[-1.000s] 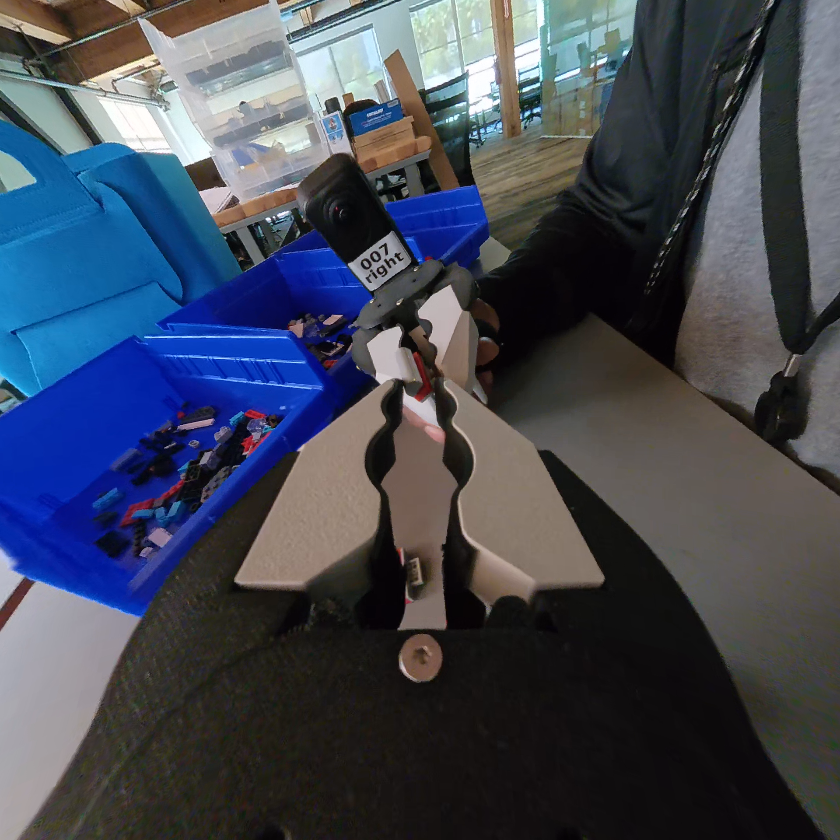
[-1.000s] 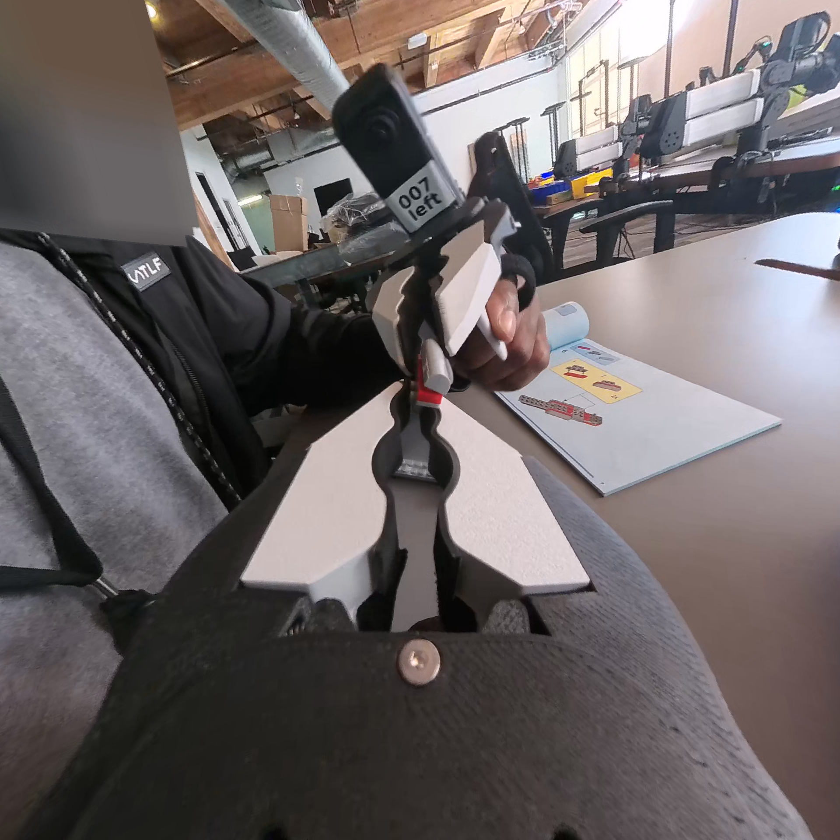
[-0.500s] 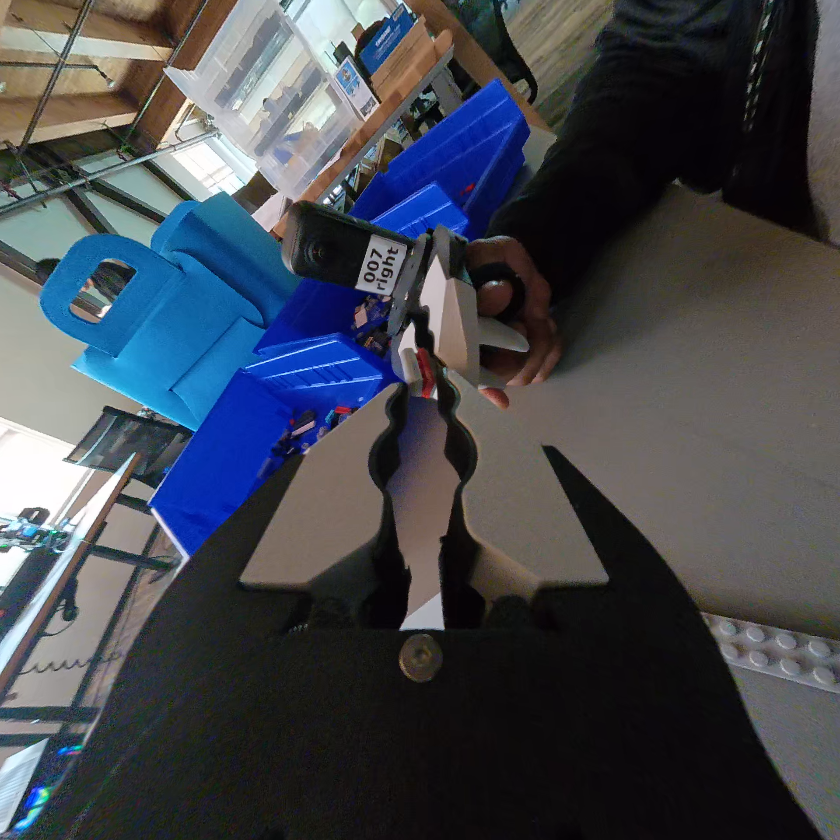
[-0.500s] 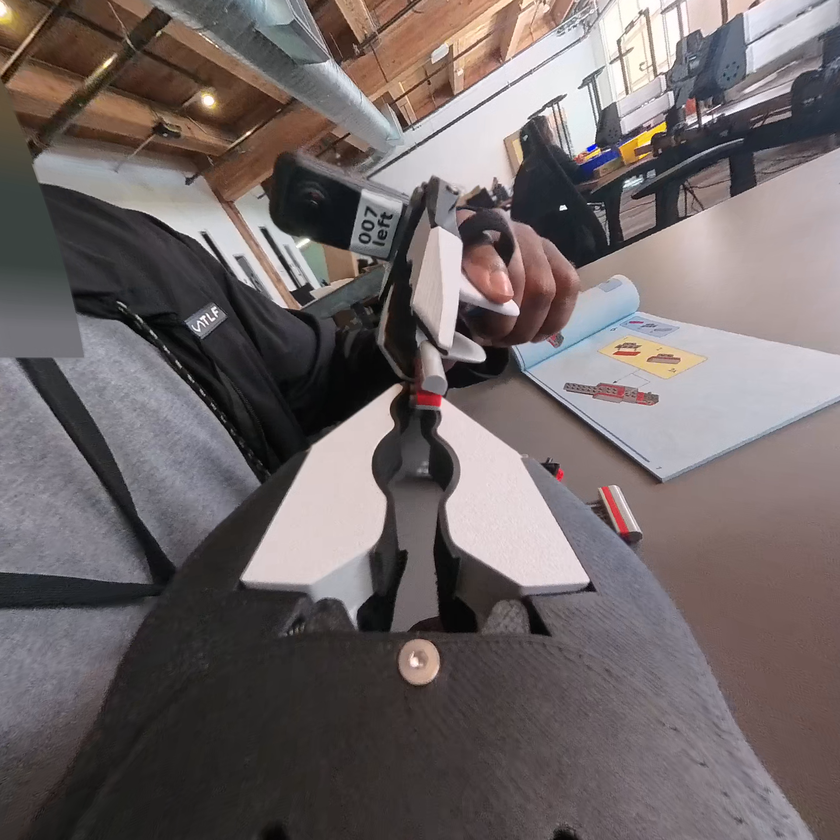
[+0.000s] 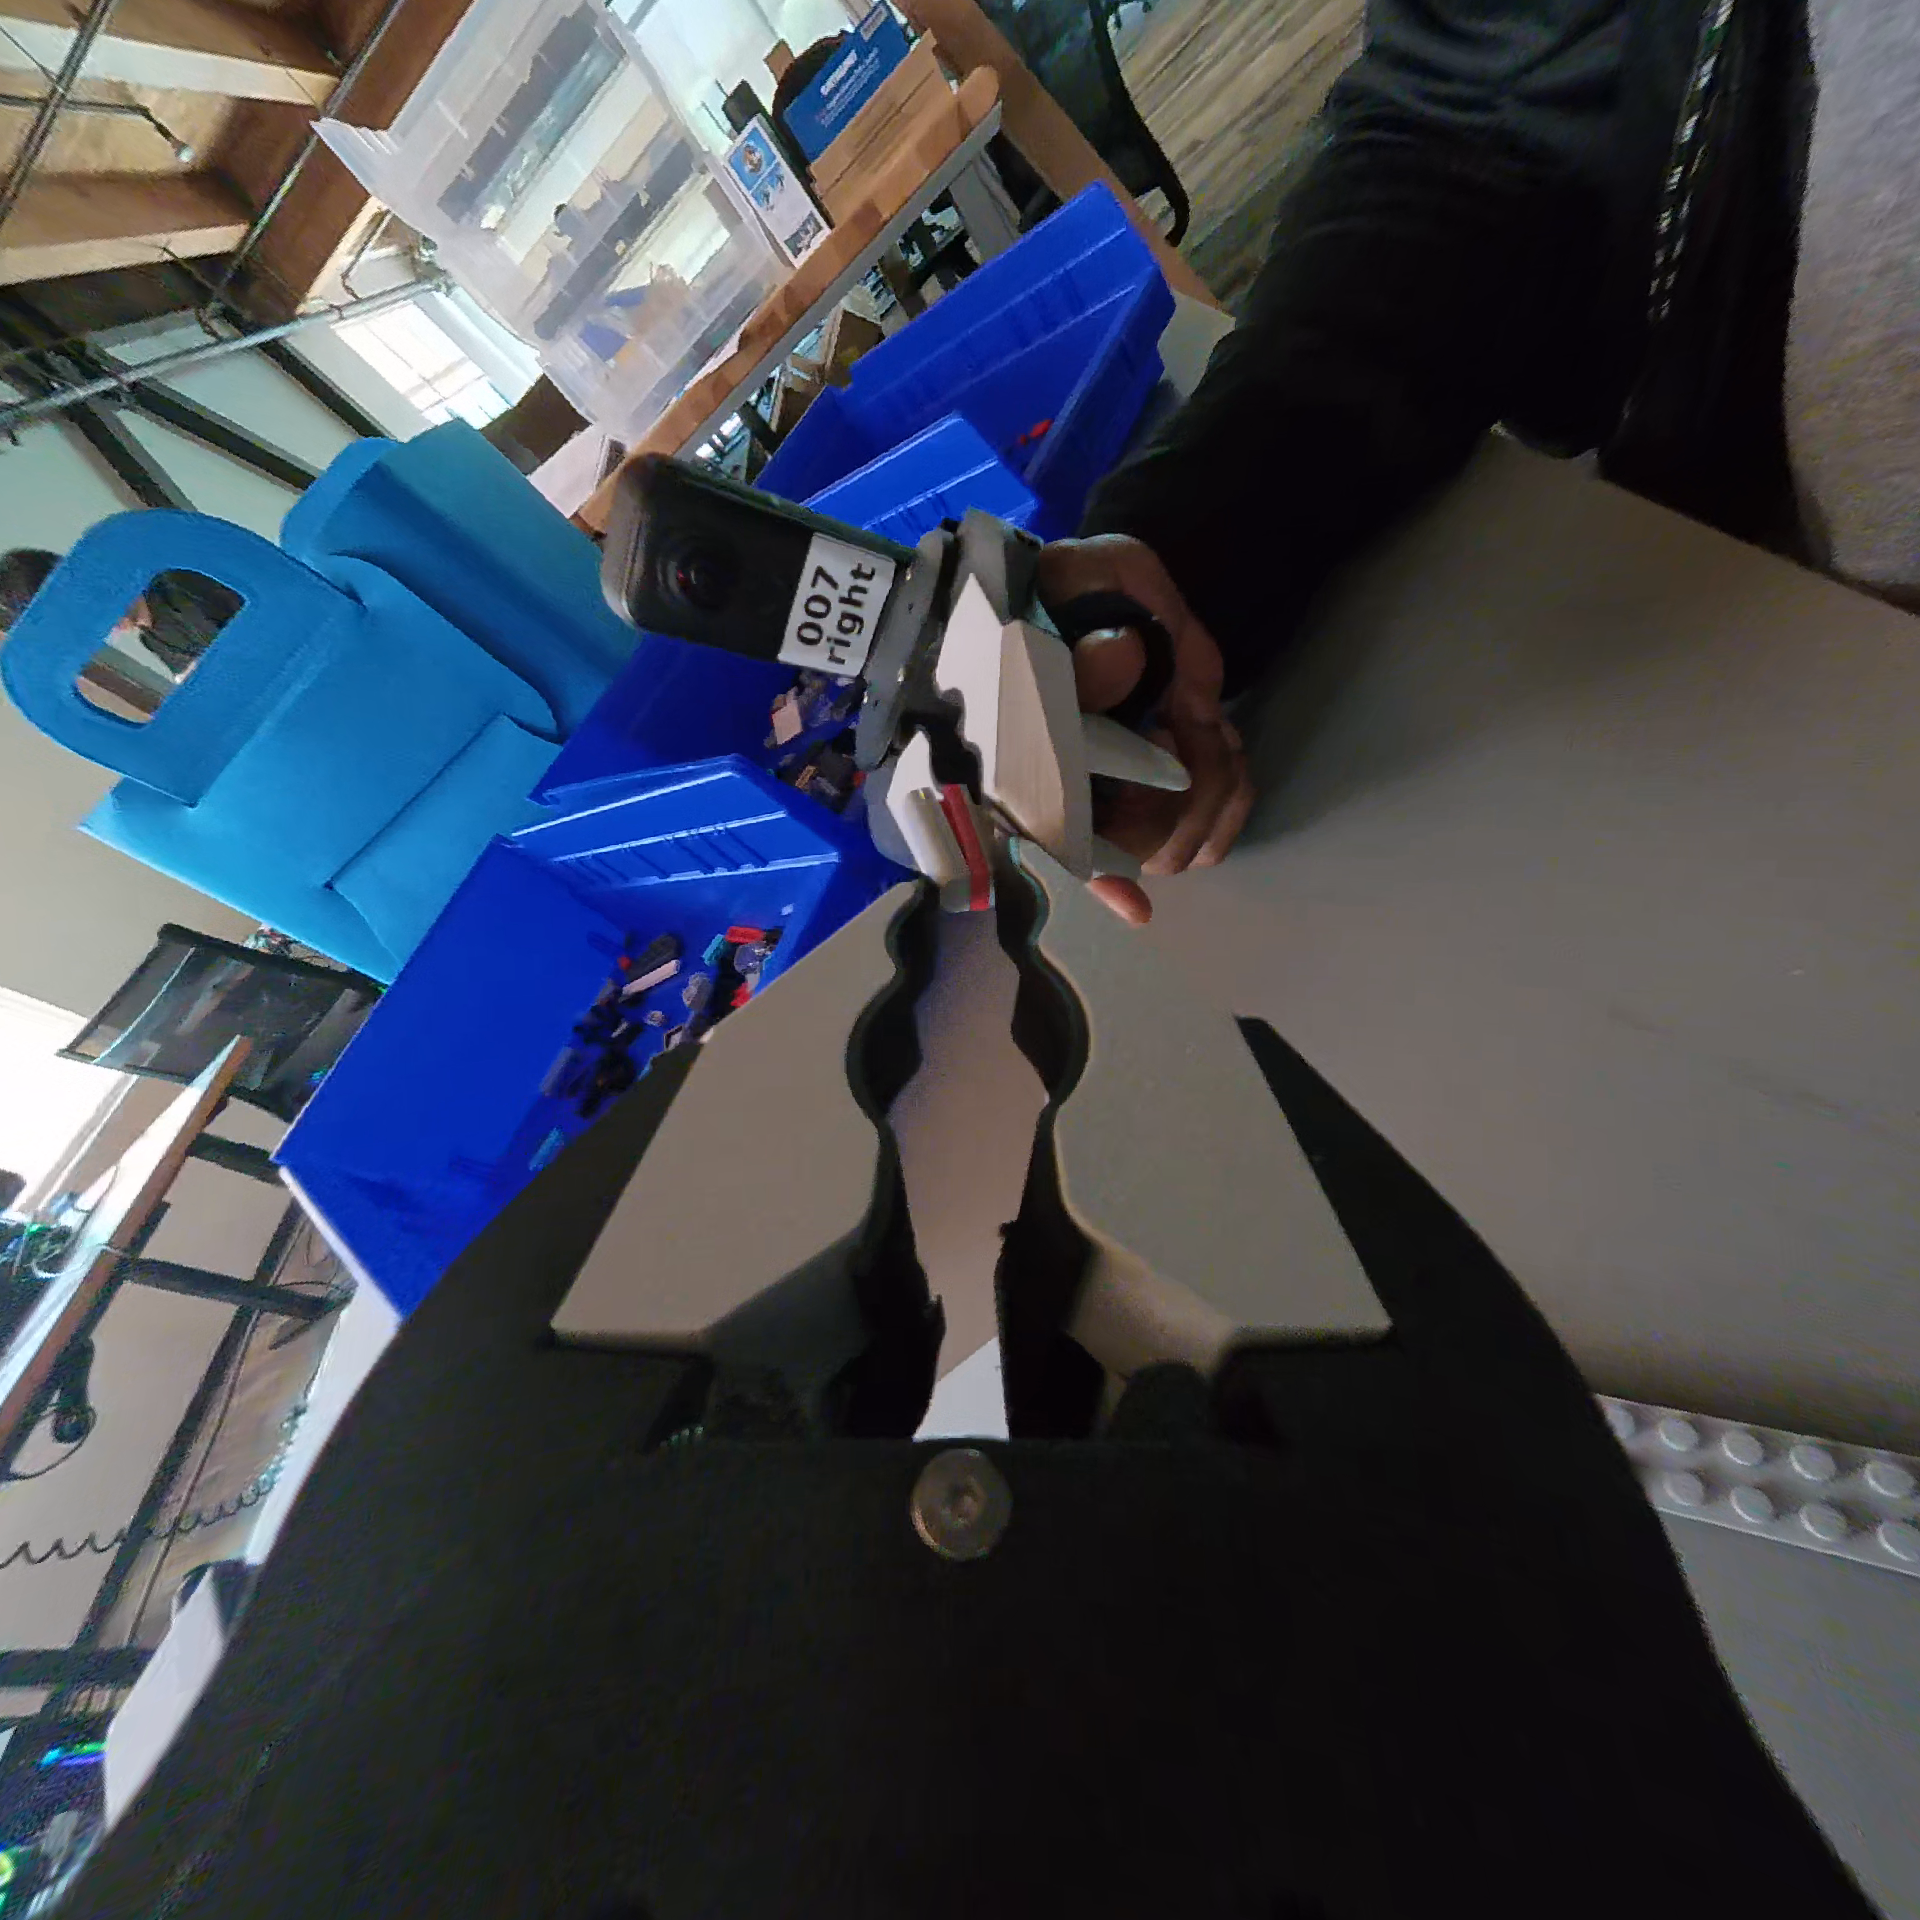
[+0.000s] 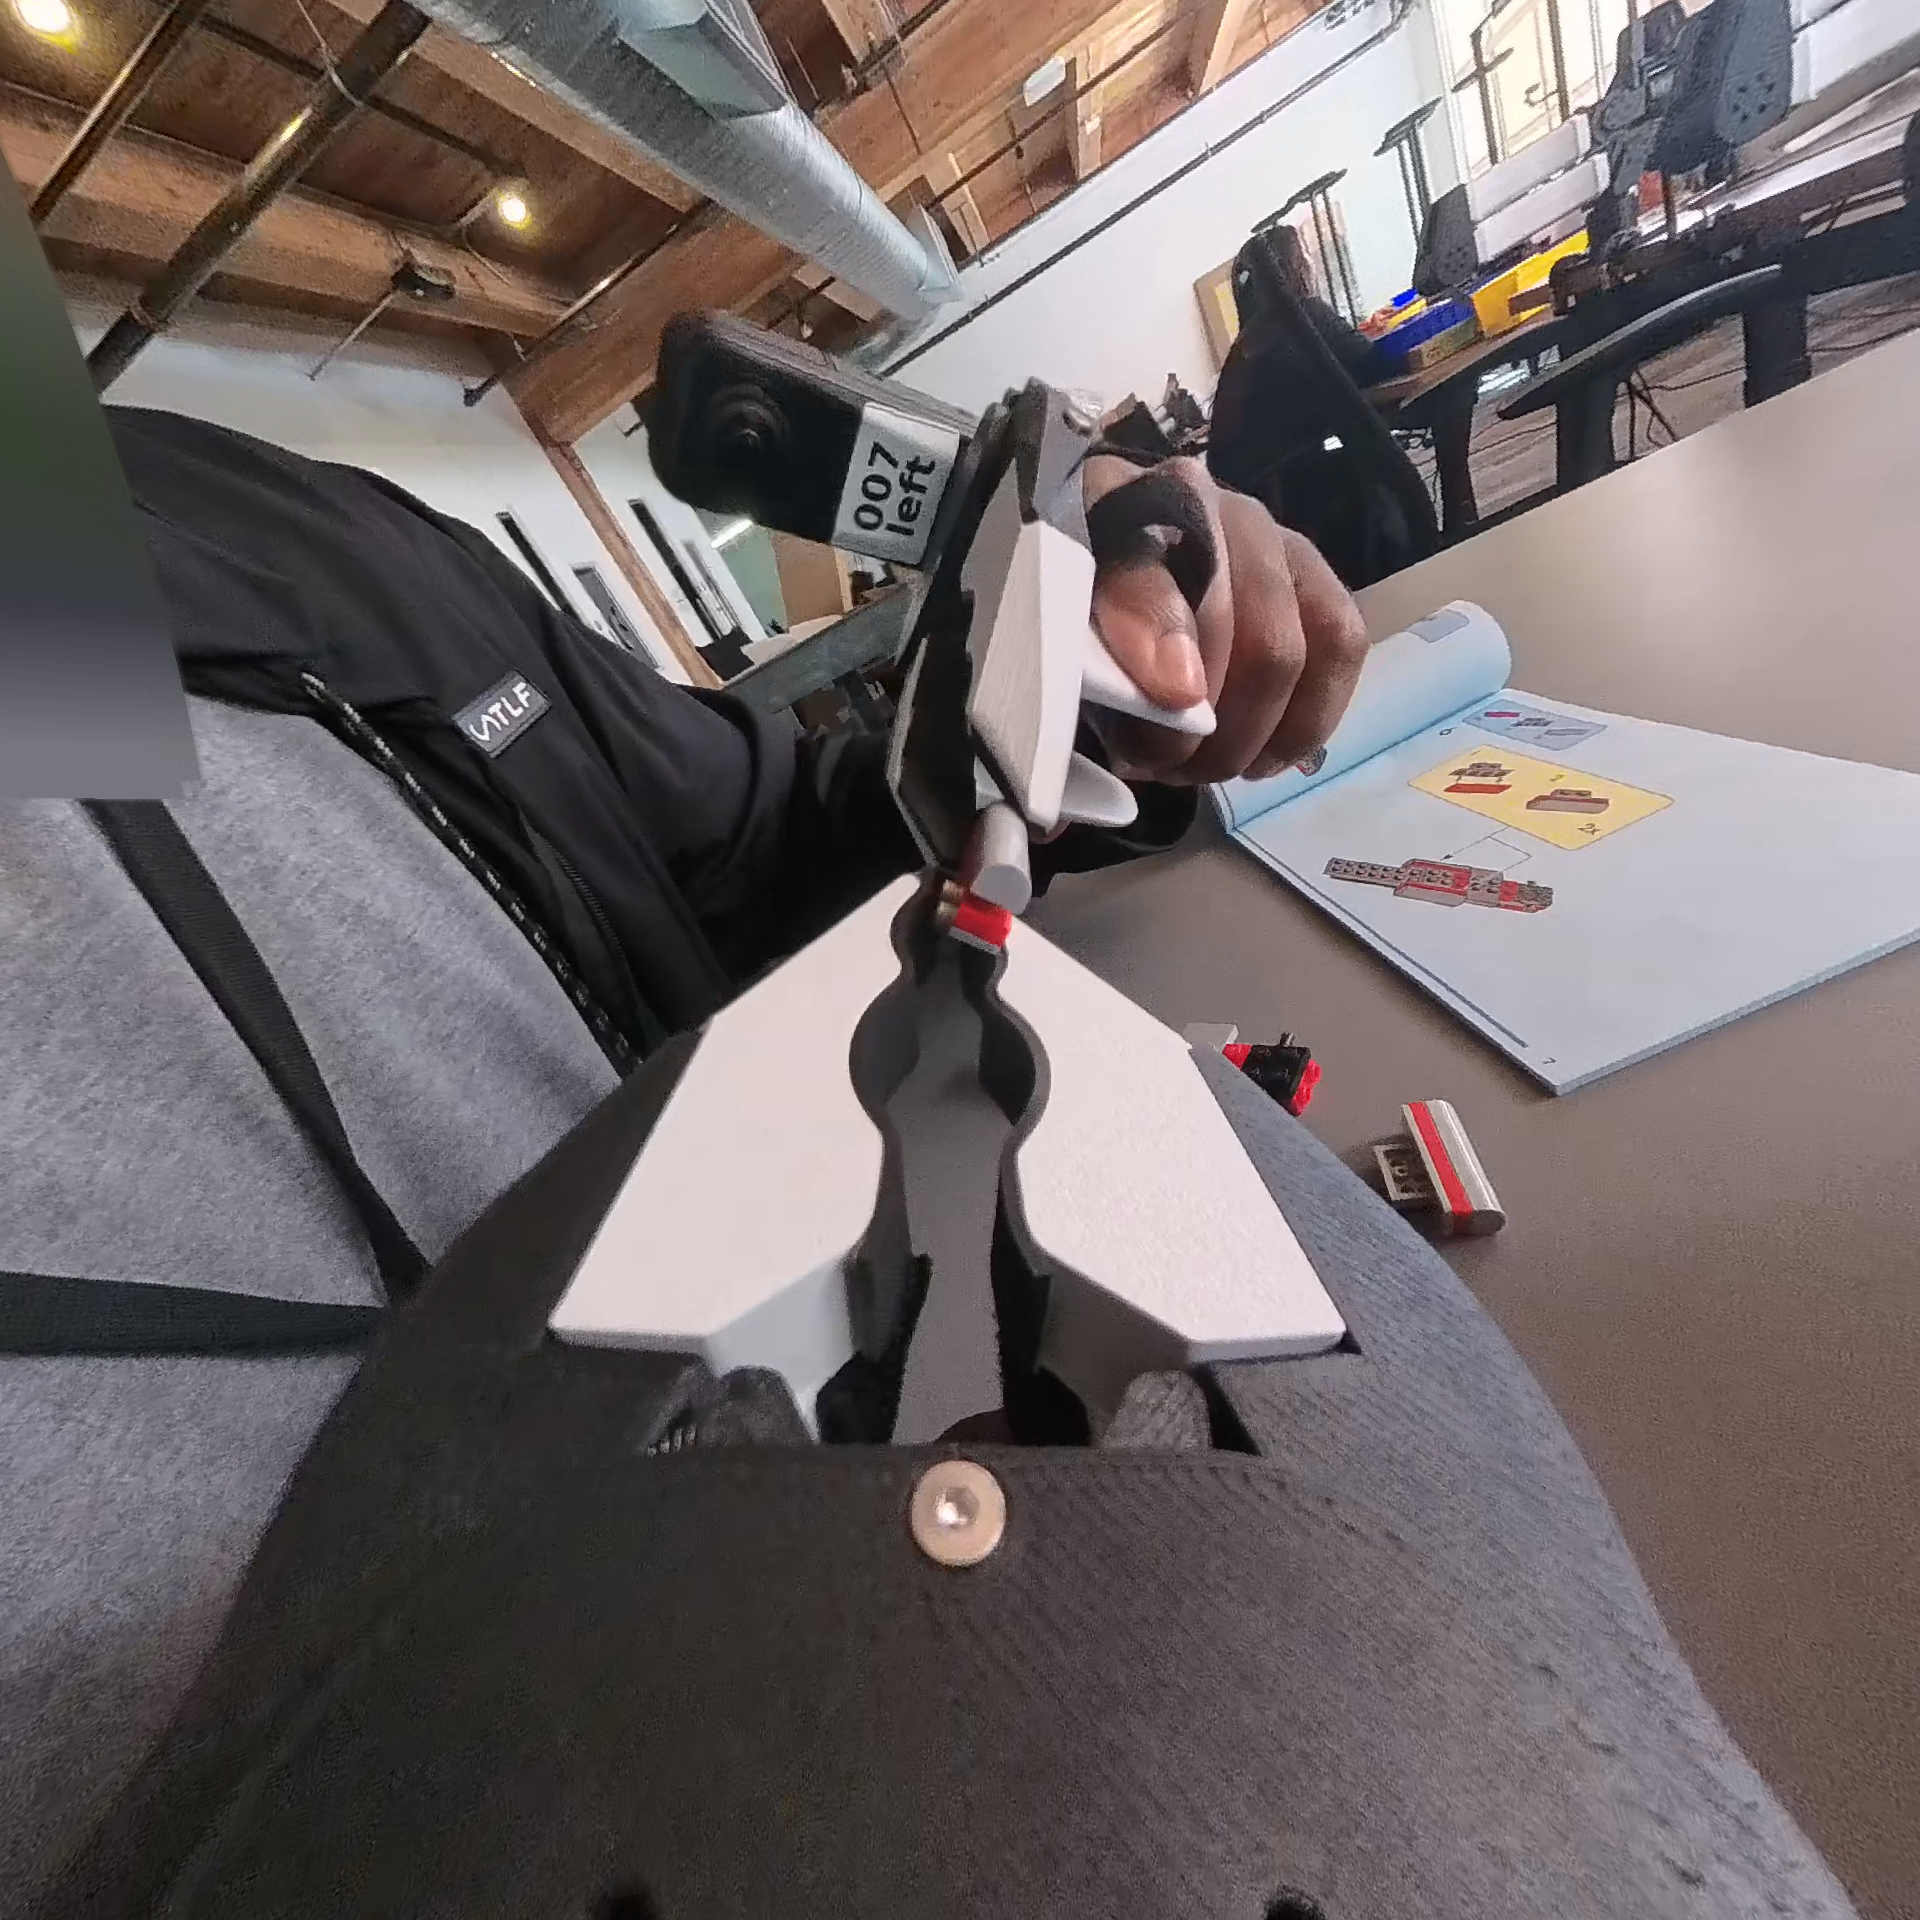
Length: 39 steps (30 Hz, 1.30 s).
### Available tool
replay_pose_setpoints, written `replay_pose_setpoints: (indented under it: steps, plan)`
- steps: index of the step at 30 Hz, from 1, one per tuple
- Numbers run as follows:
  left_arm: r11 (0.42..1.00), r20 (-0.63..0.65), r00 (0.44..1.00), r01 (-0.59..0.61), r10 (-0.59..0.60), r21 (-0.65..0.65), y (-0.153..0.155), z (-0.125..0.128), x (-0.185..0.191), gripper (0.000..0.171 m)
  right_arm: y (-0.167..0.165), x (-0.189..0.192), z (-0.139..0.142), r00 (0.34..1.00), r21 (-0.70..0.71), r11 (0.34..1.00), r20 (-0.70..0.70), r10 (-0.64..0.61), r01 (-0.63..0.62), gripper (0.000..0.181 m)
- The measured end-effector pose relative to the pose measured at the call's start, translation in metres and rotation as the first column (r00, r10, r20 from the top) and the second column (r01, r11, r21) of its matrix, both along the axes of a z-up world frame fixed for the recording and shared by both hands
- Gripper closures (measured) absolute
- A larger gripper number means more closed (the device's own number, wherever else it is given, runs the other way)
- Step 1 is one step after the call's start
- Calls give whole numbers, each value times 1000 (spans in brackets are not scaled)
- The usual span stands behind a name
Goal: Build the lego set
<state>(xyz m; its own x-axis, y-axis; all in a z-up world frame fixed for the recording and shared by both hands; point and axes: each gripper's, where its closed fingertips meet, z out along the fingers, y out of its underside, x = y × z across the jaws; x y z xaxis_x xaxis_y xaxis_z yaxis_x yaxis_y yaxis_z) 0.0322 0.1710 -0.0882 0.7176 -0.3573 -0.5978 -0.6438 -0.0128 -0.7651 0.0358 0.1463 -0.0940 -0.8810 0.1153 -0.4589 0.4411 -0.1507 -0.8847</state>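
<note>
Both hand-held grippers clamp one small red-and-grey lego piece [image 6: 977, 914] mid-air, tip to tip — advise aligning studs squarely, pressing straight.

Daylight floods both views — windows [image 5: 416, 364] far beyond the fingers [image 5: 727, 1174] blow out to white, and ceiling lamps [image 6: 511, 208] glow warm above them. The counter [image 6: 1714, 1351] beside the fingers takes soft, faint shadows with a mild sheen. Wide-angle bending curves everything at the edges — the near black housing falls very dark, and distant background looks slightly soft.
</note>
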Motion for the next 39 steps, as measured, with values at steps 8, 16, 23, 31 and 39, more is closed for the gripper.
replay_pose_setpoints:
  steps: [8, 16, 23, 31, 39]
  plan:
    - [1000, 165, 986, 3, -4, 6, 4, 2, -5, 159, 4, -9, -1, 997, 21, 998, -33, -66, 66, 176]
    - [990, 571, 821, 84, -6, -111, -2, 6, -13, 134, 10, -17, -7, 952, 165, 962, -254, -173, 219, 176]
    - [924, 920, 336, 245, 202, -293, 13, -4, -17, 134, 31, -35, -17, 652, 337, 745, -739, -170, 576, 176]
    - [914, 949, 270, 322, 160, -246, 13, -9, -10, 145, 37, -39, -23, 424, 324, 611, -905, -20, 722, 176]
    - [918, 946, 286, 315, 152, -243, 17, -12, -8, 151, 31, -35, -25, 399, 314, 620, -917, 2, 719, 176]
